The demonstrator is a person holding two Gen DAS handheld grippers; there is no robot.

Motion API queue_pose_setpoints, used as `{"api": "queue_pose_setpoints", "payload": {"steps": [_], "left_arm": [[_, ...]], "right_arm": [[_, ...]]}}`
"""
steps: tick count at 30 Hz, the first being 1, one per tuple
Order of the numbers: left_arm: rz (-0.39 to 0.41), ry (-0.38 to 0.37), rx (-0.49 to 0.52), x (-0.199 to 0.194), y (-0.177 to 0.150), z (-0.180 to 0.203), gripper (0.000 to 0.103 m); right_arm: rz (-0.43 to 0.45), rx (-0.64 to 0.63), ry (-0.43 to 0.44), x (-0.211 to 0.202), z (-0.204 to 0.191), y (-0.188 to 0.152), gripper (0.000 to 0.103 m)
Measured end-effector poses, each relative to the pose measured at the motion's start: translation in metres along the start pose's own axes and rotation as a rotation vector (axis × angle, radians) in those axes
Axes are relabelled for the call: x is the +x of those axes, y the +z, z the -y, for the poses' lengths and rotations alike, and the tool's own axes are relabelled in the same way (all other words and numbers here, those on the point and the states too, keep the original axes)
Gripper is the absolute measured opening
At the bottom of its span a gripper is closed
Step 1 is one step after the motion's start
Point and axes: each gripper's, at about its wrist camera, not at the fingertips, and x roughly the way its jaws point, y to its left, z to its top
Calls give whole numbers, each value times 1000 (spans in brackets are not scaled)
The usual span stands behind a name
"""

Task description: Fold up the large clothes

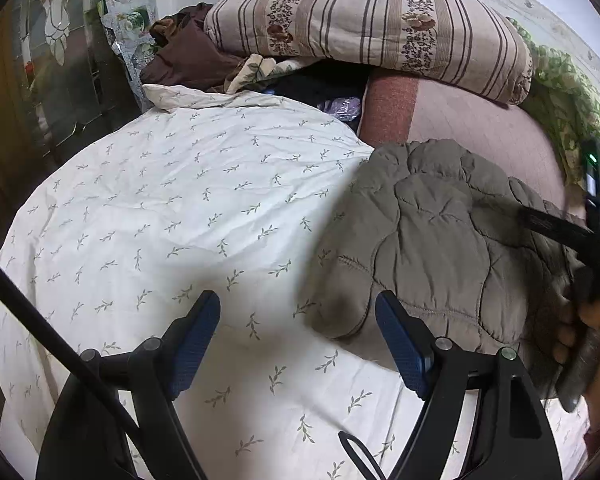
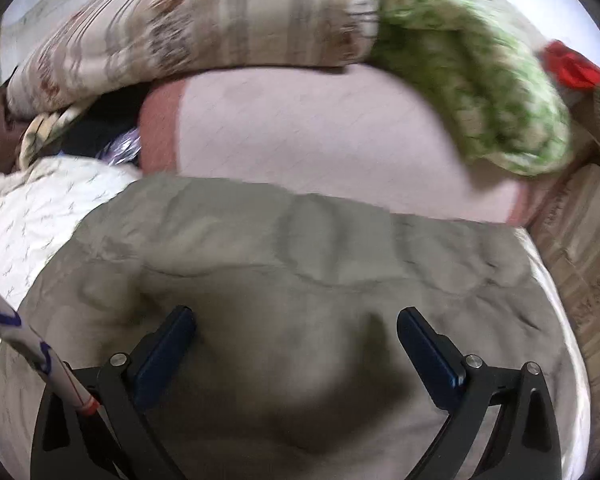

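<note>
A grey-olive quilted jacket (image 1: 440, 232) lies bunched on a white sheet with a leaf print (image 1: 160, 208), on the right side of the left wrist view. My left gripper (image 1: 298, 300) hovers open over the jacket's left edge, with nothing between its blue pads. A person's hand (image 1: 596, 332) holds the other tool at the right edge of that view. In the blurred right wrist view the jacket (image 2: 300, 248) fills the lower half. My right gripper (image 2: 297, 314) stands open above it, fingers apart from the cloth.
A striped floral quilt (image 1: 360, 20) and a green-patterned blanket (image 1: 560, 80) are piled at the back on a pink bedcover (image 1: 480, 120). Dark clothes (image 1: 188, 56) lie at the back left beside a glass door (image 1: 60, 60). Cardboard boxes (image 2: 580, 240) stand at the right.
</note>
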Motion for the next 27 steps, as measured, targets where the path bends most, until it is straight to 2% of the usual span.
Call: {"api": "queue_pose_setpoints", "payload": {"steps": [4,8,13,16,17,20,21,24,25,27], "left_arm": [[-28,12,40,9,-4,9,79],[-90,35,67,28,-7,16,79],[-185,23,41,51,-12,13,79],[-225,10,21,58,-15,9,79],[-238,5,13,60,-15,7,79],[-212,-1,-2,54,-13,3,79],[-169,6,-1,45,-12,3,79],[-74,30,0,29,-7,4,79],[-65,36,-1,29,-6,4,79],[-94,48,10,38,-5,5,79]], "right_arm": [[-63,41,-66,15,43,-18,103],[-67,117,-90,12,91,-26,103],[-63,82,-189,3,143,-45,103],[-75,177,-206,-3,189,-61,103],[-91,220,-239,-7,205,-68,103],[-98,291,-223,-28,233,-83,100],[-89,300,-218,-37,236,-86,100],[-28,286,-134,-78,230,-99,100],[-16,270,-129,-85,225,-102,100],[-8,236,-130,-92,216,-110,100]]}}
